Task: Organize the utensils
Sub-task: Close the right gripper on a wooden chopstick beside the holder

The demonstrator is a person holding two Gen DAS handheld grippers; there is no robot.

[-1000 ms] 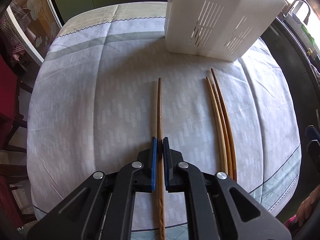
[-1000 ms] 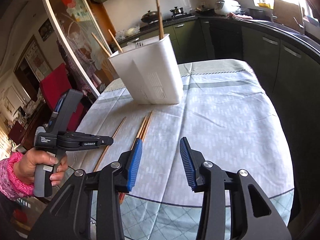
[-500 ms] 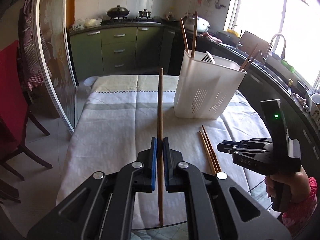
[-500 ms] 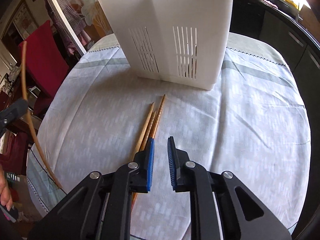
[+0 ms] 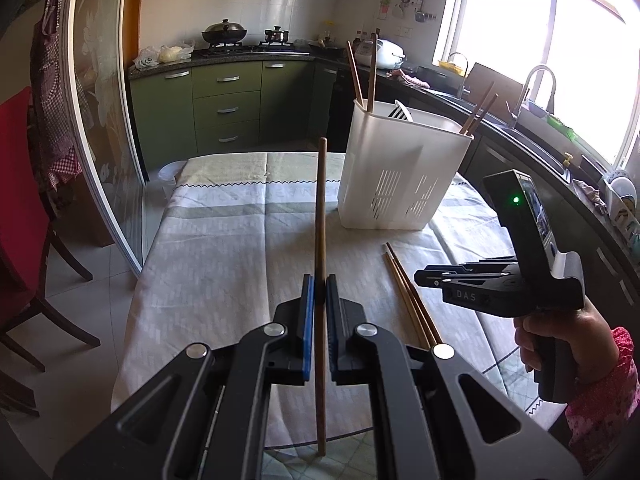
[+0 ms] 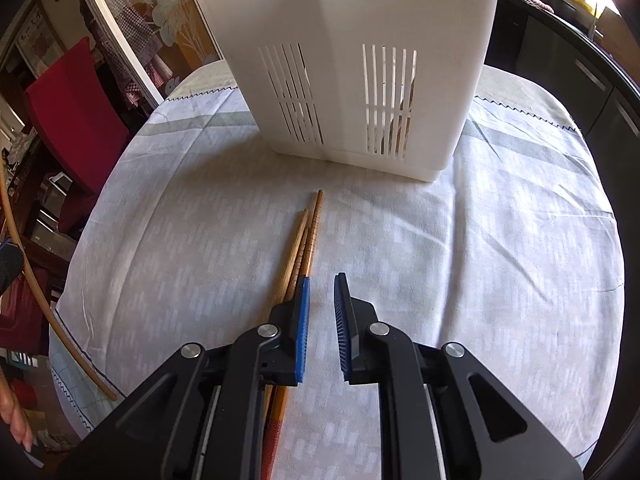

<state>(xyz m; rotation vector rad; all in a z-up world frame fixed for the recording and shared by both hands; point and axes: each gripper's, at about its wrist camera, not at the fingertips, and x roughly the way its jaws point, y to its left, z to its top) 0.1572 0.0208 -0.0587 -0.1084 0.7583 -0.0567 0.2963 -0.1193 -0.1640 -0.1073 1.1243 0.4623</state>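
Observation:
My left gripper point(image 5: 319, 280) is shut on a dark brown chopstick point(image 5: 321, 208) and holds it clear above the tablecloth. The same chopstick point(image 6: 40, 312) shows at the left edge of the right wrist view. A few chopsticks point(image 6: 308, 232) lie together on the cloth in front of the white slotted utensil caddy point(image 6: 344, 60). My right gripper point(image 6: 322, 280) hangs low just to their right. Its jaws stand narrowly apart with nothing between them, and its left finger is beside the chopsticks. In the left wrist view that gripper point(image 5: 418, 278) is by the lying chopsticks point(image 5: 408, 292).
The caddy point(image 5: 400, 176) stands at the table's far right with several chopsticks upright in it. The pale tablecloth point(image 5: 224, 260) covers the table. A red chair point(image 5: 16, 184) and a glass door point(image 5: 104, 140) are on the left; counters and a sink point(image 5: 536, 92) are on the right.
My left gripper lifted the brown chopstick off the cloth and tipped up. My right gripper narrowed its jaws and dropped close to the chopsticks in front of the caddy.

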